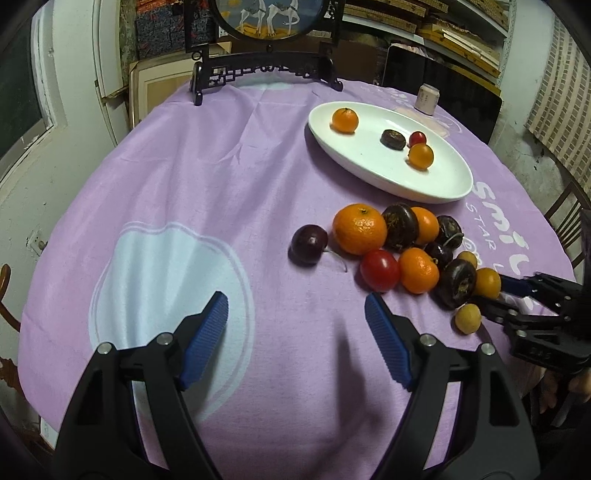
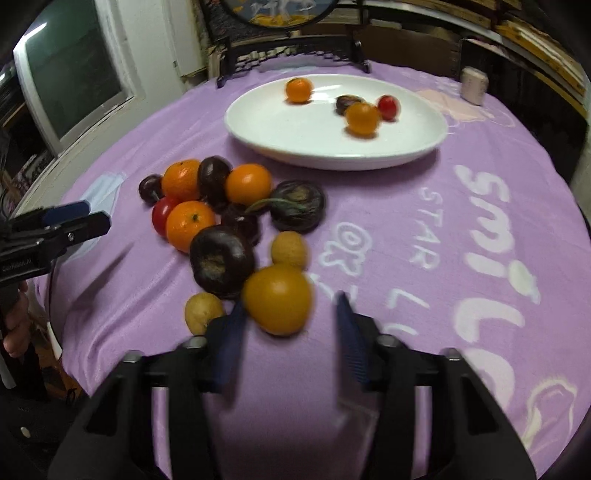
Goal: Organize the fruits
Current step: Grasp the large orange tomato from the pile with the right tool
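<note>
Perhaps a home storeroom: clothed table (image 1: 184, 192), stacked boxes (image 1: 166, 33), ornamental screen (image 1: 266, 22).

Two fisheye views, dimly lit indoors, with dark vignetted corners and straight lines bowed toward the edges. The left wrist view is sharp; soft shadows fall on the purple cloth (image 1: 184, 192) under the gripper. The right wrist view is smeared by motion blur, worst on the near fruit and fingers (image 2: 229, 347). The white plate (image 2: 280, 140) shows mild glare.
</note>
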`<state>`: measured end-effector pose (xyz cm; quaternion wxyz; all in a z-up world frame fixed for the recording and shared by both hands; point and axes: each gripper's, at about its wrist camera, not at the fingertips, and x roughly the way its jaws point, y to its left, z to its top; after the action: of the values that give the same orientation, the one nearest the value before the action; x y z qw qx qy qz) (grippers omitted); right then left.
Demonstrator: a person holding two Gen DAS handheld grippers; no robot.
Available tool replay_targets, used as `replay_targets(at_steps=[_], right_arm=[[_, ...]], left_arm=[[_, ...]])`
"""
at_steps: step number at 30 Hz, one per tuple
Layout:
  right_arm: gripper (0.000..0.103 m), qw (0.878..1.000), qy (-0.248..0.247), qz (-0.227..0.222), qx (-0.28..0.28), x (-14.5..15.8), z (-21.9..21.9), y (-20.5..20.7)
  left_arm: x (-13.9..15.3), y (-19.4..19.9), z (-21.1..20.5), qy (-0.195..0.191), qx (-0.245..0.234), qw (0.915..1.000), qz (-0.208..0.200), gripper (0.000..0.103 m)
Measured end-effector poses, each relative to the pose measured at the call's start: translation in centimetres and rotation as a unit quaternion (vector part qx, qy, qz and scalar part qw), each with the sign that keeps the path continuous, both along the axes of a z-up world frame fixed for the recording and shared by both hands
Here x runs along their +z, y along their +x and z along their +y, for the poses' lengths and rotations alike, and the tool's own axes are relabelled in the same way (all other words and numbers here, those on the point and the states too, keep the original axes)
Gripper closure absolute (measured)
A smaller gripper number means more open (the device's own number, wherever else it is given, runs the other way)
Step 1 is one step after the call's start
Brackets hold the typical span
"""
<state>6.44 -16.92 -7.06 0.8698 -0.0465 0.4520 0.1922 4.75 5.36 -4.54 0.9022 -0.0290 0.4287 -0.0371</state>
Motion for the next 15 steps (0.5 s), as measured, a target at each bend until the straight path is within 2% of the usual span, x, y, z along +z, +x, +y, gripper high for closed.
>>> replay_targets(at_steps=[2,8,12,14,15], right_arm=[[0.067,1.000,-0.010,-0.002,0.004,0.2,0.5,0.0],[0.067,1.000,0.008,0.016,-0.017,0.5,-1.0,-0.1],[0.067,0.999,0.023,0.026,-0.027,0.6,-2.1,-0.3],[0.067,0.999,0.027,0.025,-0.027,0.7,-2.2,-0.4],[0.067,0.999,0.027,0.025,-0.028,0.8,-2.2,-0.5]], left_arm=[[-0.2,0.4,-0.2,0.007,0.002,1.0000,0.004,0.025],[-2.0,3.0,0.5,0.034,0.027,0.9988,0.020,0.025],[-2.9,4.9,0.0,0.043,0.022,0.9984,0.029,0.027],[-2.9,5.8,-0.6,0.050,0.015,0.9984,0.022,0.029],[-2.9,6.1,-0.8,0.051,0.014,0.9984,0.020,0.034]])
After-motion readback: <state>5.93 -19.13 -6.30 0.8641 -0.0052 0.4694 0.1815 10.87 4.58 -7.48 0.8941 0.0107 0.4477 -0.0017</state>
